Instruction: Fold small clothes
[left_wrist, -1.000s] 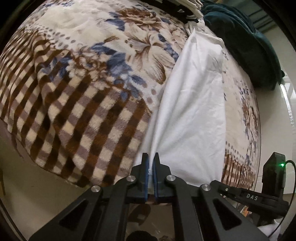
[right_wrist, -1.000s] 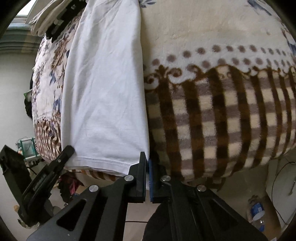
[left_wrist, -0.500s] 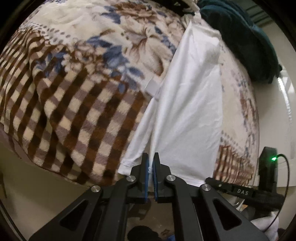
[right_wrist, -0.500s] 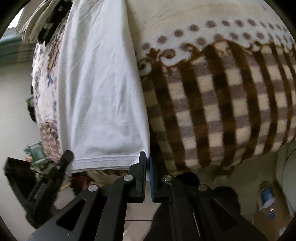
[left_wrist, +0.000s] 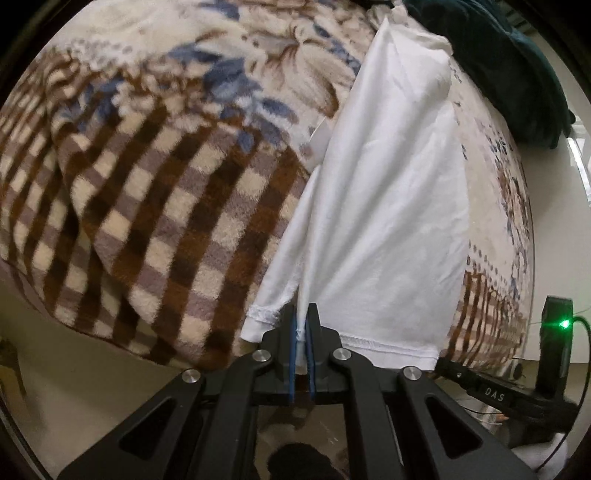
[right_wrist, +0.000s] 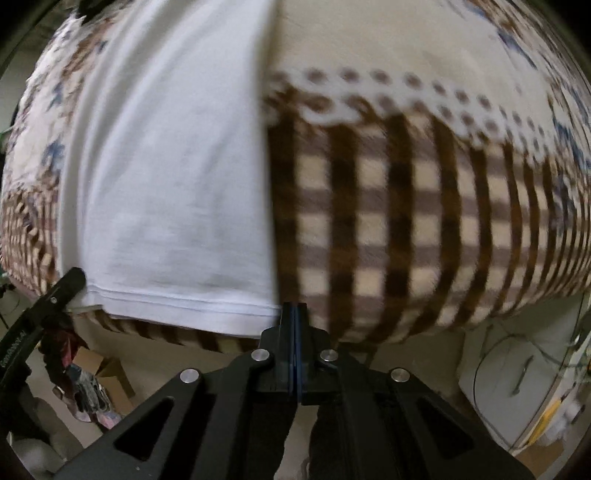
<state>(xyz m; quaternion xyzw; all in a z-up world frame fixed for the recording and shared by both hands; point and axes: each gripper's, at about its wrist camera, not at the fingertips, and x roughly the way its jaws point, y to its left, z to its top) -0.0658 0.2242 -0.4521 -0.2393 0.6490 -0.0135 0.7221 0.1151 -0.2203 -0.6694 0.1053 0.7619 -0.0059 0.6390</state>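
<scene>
A: Since a second ago the white garment (left_wrist: 388, 206) has slid toward the bed's near edge; a sleeve (left_wrist: 280, 266) that was tucked out of sight now hangs free on the left, and a small label shows beside the blanket's flowers

B: And the claws?

A: Left gripper (left_wrist: 303, 325) is clamped on a pinch of cloth at the hem, fabric visibly between its blue pads; right gripper (right_wrist: 294, 317) is closed tight at the hem's other corner (right_wrist: 273, 308); whether cloth is caught there I cannot tell, the view is blurred

B: Why hold 2 corners?

A: My guess: to keep the hem taut so the shirt lies flat along the checked blanket (right_wrist: 406, 221) for the fold

B: Room to move?

A: Hem overhangs the mattress edge, floor below; blanket is bare on both sides; a dark green cloth (left_wrist: 509, 74) crowds the far end near the collar
</scene>
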